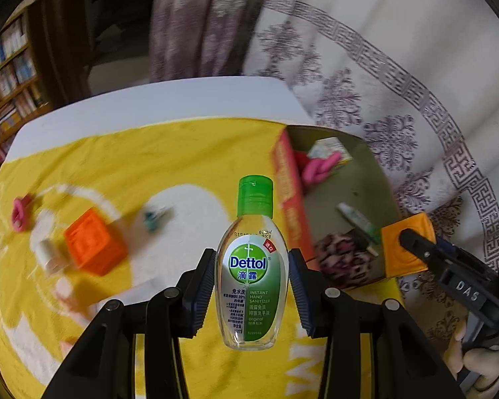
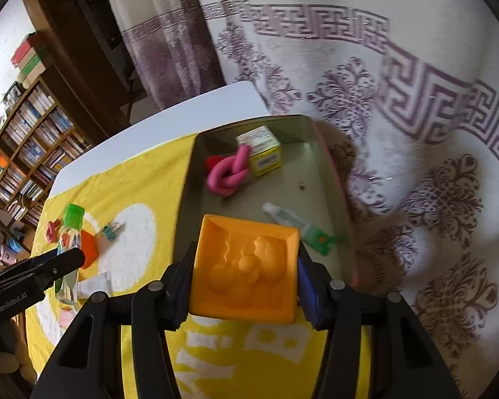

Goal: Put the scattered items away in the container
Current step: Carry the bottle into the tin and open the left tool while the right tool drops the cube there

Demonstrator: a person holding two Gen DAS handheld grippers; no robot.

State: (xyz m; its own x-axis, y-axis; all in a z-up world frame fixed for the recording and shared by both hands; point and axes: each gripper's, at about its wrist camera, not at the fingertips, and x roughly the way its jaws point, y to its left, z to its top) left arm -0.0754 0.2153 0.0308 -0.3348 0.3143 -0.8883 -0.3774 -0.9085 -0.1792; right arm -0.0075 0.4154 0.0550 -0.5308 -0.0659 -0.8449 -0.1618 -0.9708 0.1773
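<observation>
The sanitizer bottle (image 1: 251,262) is clamped upright in the left claw (image 1: 251,286) above the yellow towel (image 1: 116,166); the orange block (image 2: 246,266) is clamped in the right claw (image 2: 246,286) over the container (image 2: 329,166) at the worktop's (image 1: 149,103) right edge.

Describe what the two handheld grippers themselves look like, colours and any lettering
Both grippers are black plastic with round silver pivot bolts and ribbed dark blue pads on the fingers. The left gripper carries white "GenRobot.AI" lettering; the right gripper shows "DAS".
</observation>
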